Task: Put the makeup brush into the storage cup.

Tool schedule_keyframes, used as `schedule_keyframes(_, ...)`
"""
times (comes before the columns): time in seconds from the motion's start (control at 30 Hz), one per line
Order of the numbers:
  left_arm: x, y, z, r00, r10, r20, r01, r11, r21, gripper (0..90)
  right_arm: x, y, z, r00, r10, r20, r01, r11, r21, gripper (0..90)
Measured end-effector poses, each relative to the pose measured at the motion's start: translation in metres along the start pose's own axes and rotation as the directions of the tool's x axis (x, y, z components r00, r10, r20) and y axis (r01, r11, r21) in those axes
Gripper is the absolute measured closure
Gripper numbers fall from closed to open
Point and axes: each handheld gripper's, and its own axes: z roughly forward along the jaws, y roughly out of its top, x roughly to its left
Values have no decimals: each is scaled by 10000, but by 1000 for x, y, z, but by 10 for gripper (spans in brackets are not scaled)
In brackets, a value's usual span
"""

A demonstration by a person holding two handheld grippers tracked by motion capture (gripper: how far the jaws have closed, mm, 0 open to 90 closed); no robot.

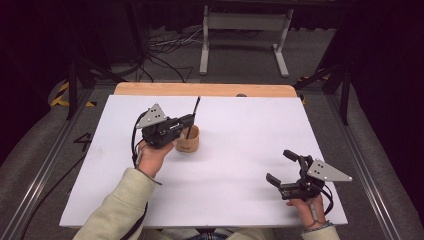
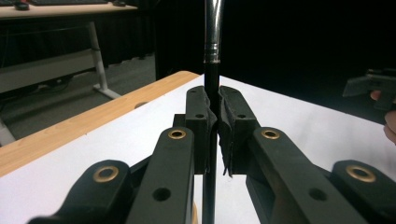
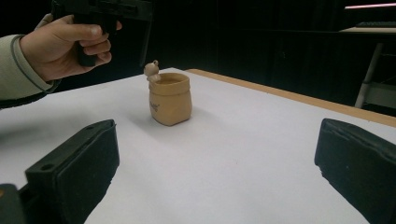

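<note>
While the left gripper [image 1: 186,122] pinches a thin brush [image 2: 212,56] low on its black handle above a tan sack-shaped cup [image 1: 188,140], the right gripper [image 1: 283,167] waits spread; light, stiff and probably slippery, the brush suits this low hold.

White table sheet [image 1: 240,165] bright, evenly lit from above; I see no blown glare on it. Surrounding room falls to near black beyond floor. Soft short shadows under left gripper [image 1: 186,121] and tan pot [image 1: 188,140]; faint one beside right gripper [image 1: 281,166]. High view slightly soft, low detail. Left gripper view: near jaws blurred at bottom edge, sharp highlight on brush ferrule [image 2: 213,28]. Right gripper view: jaw pads soft, pot [image 3: 170,98] reasonably crisp, background murky.
</note>
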Motion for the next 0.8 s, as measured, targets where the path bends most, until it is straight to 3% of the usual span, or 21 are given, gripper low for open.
schedule_keyframes(0.17, -1, 1, 1, 9992, -108, -396, 100, 9997, -204, 831, 0, 0, 0, 10000, -6, -6, 6, 10000, -3, 5)
schedule_keyframes(0.2, -1, 1, 1, 9977, -11, -671, -6, 9997, -252, 831, 0, 0, 0, 10000, -14, -17, 14, 10000, -2, 5)
schedule_keyframes(0.4, 0, 0, 2, 9944, -155, -1046, 95, 9983, -576, 831, 0, 0, 0, 10000, -6, 5, 6, 10000, -31, 5)
schedule_keyframes(0.67, 7, 0, 5, 9939, -754, -811, 681, 9936, -900, 830, -1, 0, 0, 10000, 57, 8, -57, 10000, -40, 5)
schedule_keyframes(0.8, 9, 0, 6, 9937, -756, -826, 681, 9936, -905, 831, -1, -1, 0, 10000, 65, -25, -65, 10000, -25, 5)
